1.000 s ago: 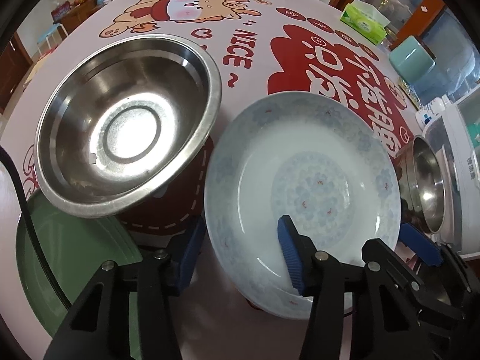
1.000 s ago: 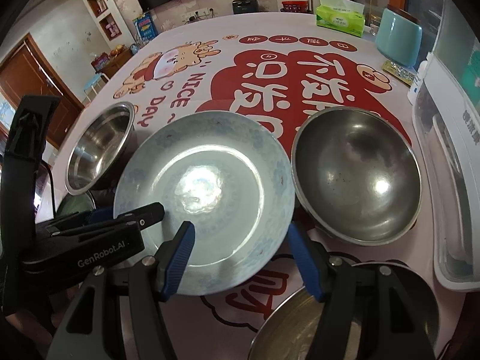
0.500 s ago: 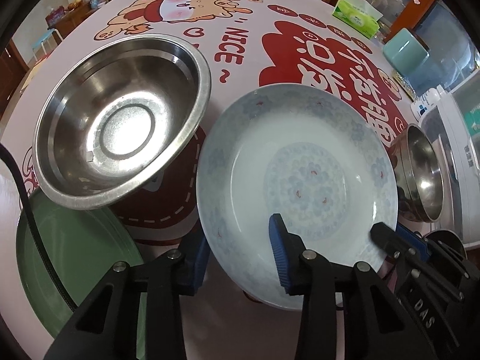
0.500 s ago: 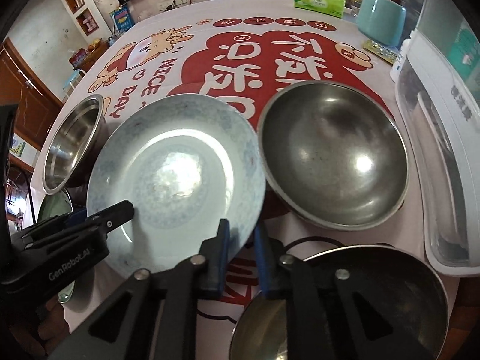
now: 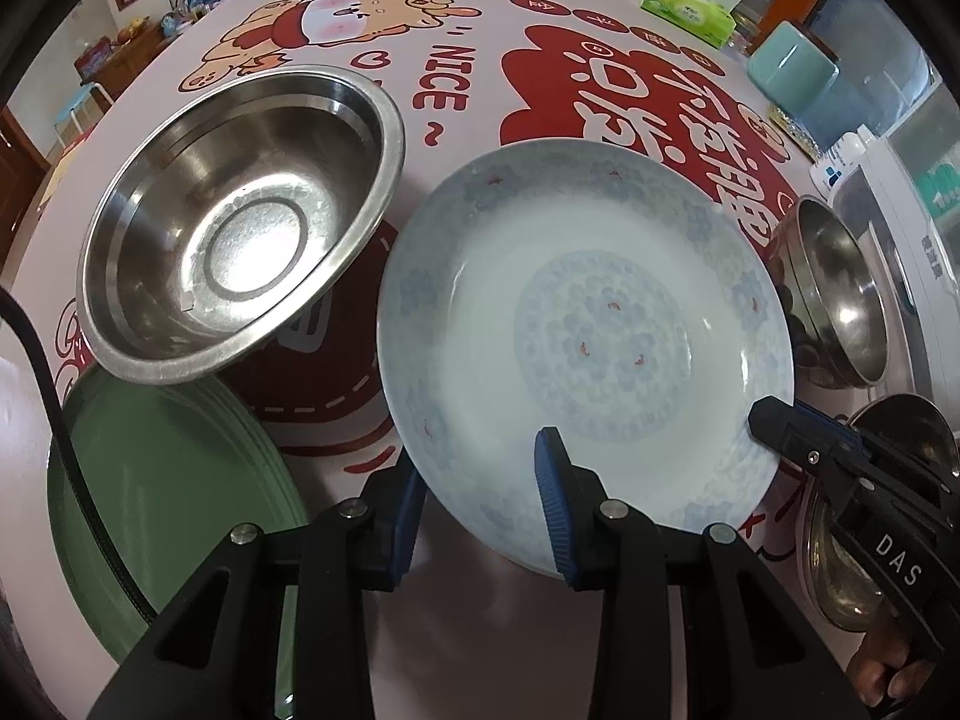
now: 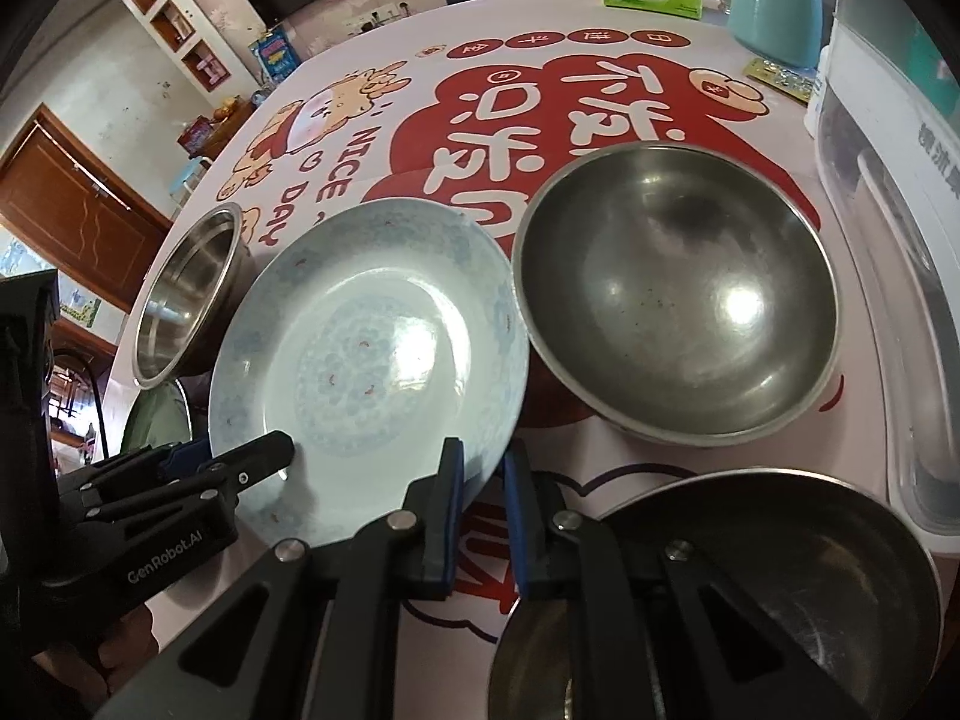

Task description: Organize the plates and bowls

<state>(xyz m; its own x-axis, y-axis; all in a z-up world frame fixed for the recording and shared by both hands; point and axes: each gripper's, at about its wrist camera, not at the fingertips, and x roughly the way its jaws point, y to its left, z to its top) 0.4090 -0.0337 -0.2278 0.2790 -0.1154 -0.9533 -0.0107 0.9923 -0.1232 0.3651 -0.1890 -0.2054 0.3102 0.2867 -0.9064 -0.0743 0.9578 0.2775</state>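
Now the left gripper [image 5: 480, 498] has been closing, its jaws straddling the near rim of the blue-patterned plate [image 5: 588, 324] (contact unclear), while the right gripper [image 6: 483, 510] is clamped on the plate's other edge, between two steel bowls [image 6: 678, 312] on the table.

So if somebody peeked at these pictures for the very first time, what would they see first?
Probably the pale blue patterned plate in the middle of the table, with the left gripper and the right gripper both pinching its near rim. Next, the shiny steel bowl on its left, tipped up on a green plate, and the red cartoon tablecloth beneath.
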